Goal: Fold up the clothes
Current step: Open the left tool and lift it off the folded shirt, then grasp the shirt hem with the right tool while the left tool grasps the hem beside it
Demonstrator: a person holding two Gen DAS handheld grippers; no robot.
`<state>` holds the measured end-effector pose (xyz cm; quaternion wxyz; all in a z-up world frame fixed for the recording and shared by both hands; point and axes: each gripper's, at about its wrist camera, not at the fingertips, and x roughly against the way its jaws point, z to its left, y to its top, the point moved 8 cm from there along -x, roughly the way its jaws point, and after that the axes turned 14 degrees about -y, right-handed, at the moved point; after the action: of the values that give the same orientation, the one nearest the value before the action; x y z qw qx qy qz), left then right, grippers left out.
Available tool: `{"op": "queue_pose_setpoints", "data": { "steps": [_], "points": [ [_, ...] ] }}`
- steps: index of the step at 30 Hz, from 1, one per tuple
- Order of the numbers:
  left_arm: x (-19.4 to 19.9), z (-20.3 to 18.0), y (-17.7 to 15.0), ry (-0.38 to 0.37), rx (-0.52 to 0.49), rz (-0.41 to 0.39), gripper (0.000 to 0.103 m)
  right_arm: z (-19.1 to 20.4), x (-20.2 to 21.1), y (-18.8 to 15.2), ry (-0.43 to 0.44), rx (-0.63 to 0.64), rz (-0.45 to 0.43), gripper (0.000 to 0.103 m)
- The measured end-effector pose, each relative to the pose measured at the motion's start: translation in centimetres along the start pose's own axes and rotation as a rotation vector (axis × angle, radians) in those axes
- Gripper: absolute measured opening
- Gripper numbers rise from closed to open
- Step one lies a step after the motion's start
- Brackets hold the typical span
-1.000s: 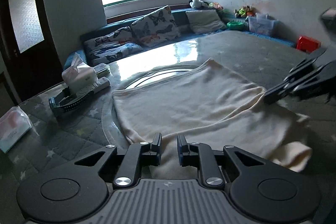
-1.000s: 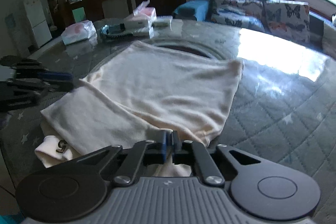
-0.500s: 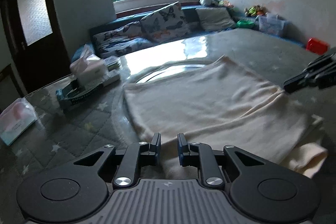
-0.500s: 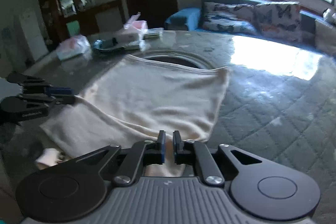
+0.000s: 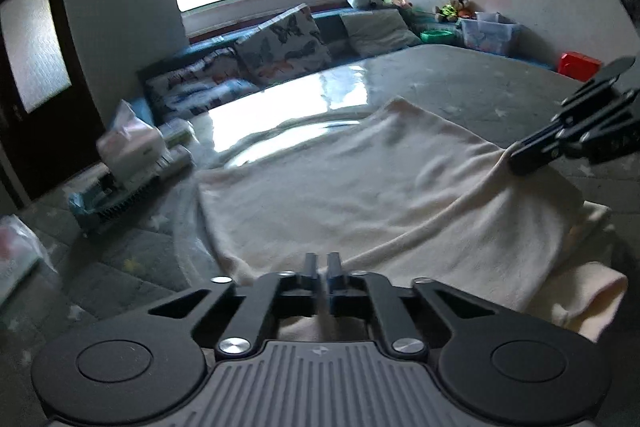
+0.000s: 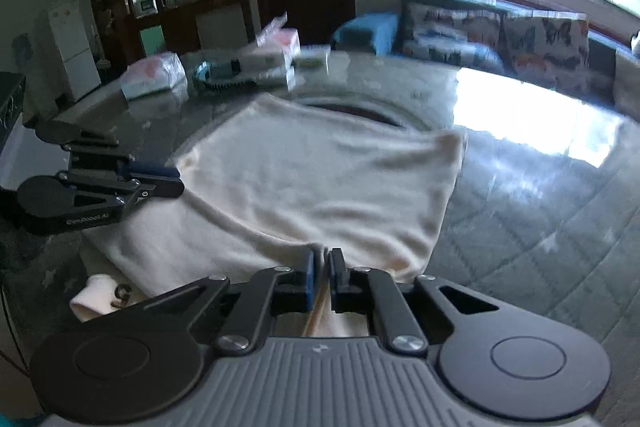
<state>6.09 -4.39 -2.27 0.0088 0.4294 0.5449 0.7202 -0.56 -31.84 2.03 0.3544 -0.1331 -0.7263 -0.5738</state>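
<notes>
1. Cream garment (image 5: 360,187) lies on the tabletop (image 6: 540,211), spread ahead of both sets of fingers.
2. Left gripper (image 5: 322,261): fingers clenched on the garment's near fold.
3. Right gripper (image 6: 325,259): fingers pinching the same fold's other end.
4. Progress: one fold apparently under way; a sleeve (image 6: 104,297) hangs loose, so further folds remain.

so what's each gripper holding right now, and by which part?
Both grip the cream knit garment along its raised fold near them: left gripper at one end, right gripper at the other, jaws shut on fabric.
</notes>
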Motion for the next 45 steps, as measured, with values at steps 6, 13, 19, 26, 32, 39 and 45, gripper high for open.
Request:
{"op": "queue_pose_setpoints", "data": {
  "steps": [6, 13, 19, 26, 32, 39, 45],
  "points": [
    [0.1, 1.0, -0.4, 0.031, 0.031, 0.007, 0.005, -0.5, -1.4, -0.9, -0.015, -0.013, 0.046, 0.013],
    [1.9, -0.3, 0.3, -0.005, 0.044, -0.026, 0.007, 0.4, 1.0, -0.1, -0.004, 0.077, -0.017, 0.015],
    [1.4, -2.9, -0.8, -0.052, -0.017, 0.015, 0.008, 2.5, 0.8, -2.0, 0.070, 0.148, 0.034, 0.016],
    [3.9, -3.6, -2.0, -0.052, -0.046, 0.017, 0.013, 2.3, 2.0, -3.2, 0.063, 0.165, 0.034, 0.016],
    [6.9, -5.4, -3.9, -0.048, -0.151, 0.047, 0.041, 2.4, 2.1, -3.4, 0.057, 0.184, 0.038, 0.016],
    [6.9, -8.7, -5.9, -0.094, -0.278, 0.083, 0.041, 2.0, 3.5, -3.4, 0.055, 0.192, 0.026, 0.027],
    [5.7, -10.5, -5.9, -0.101, -0.345, 0.069, 0.041, 1.9, 4.6, -4.0, 0.054, 0.207, 0.023, 0.029]
  ]
}}
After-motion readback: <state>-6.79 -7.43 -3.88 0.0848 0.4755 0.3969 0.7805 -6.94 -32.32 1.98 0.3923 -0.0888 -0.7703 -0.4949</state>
